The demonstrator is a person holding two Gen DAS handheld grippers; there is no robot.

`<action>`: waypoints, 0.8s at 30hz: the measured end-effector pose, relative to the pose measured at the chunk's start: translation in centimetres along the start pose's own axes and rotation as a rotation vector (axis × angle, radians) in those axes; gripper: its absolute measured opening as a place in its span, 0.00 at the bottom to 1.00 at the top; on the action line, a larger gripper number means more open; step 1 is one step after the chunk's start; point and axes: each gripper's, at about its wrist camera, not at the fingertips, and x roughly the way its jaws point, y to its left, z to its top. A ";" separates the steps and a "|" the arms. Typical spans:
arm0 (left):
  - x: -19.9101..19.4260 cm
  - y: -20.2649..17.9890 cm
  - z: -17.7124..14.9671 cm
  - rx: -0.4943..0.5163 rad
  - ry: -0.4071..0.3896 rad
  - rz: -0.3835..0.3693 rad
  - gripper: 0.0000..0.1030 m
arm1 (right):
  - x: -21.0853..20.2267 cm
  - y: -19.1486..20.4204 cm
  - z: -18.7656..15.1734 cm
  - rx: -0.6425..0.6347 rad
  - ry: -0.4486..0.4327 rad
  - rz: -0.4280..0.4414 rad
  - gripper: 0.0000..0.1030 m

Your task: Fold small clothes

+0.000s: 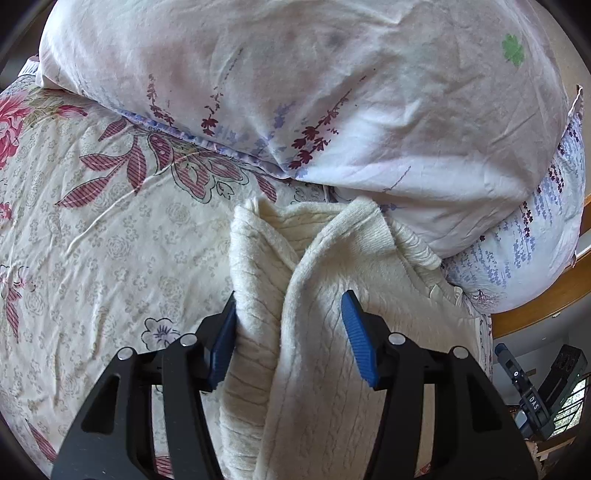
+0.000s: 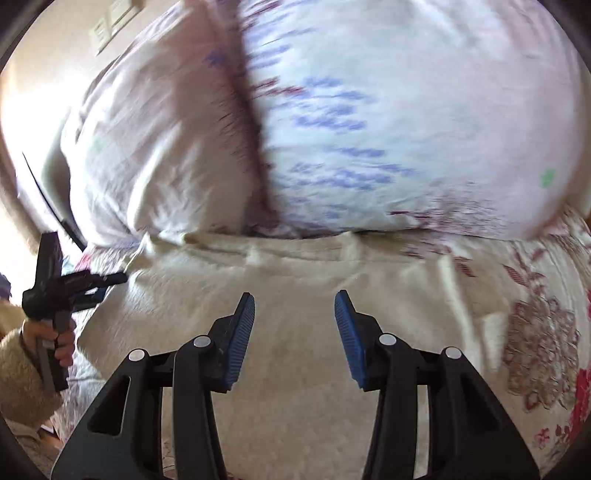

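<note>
A cream knitted sweater lies on the floral bedsheet, its far end against the pillows. In the left wrist view a bunched fold of it passes between the blue pads of my left gripper, whose jaws stand wide apart. In the right wrist view, which is blurred, the sweater lies spread flat under my right gripper, which is open and empty just above it. The left gripper shows at the left edge of that view, held in a hand.
Two large white pillows with purple flower print are stacked at the head of the bed, just beyond the sweater. A wooden bed frame edge runs at the right. A wall with switches stands behind.
</note>
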 end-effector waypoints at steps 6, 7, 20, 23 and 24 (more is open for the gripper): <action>0.3 -0.9 -0.4 0.058 -0.006 0.056 0.45 | 3.6 5.7 -0.9 -0.126 0.108 0.060 0.46; 0.6 -1.3 -0.5 0.076 -0.006 0.074 0.42 | 4.0 6.1 -1.1 -0.143 0.119 0.059 0.46; 2.4 -3.9 -0.5 0.121 0.016 0.156 0.21 | 6.9 7.7 -2.8 -0.250 0.195 -0.045 0.49; 2.5 -3.5 -0.5 0.077 0.017 0.120 0.17 | 6.9 7.6 -2.8 -0.253 0.189 -0.053 0.49; 2.5 -3.5 -0.5 0.069 0.019 0.110 0.16 | 6.8 7.6 -2.8 -0.253 0.187 -0.055 0.49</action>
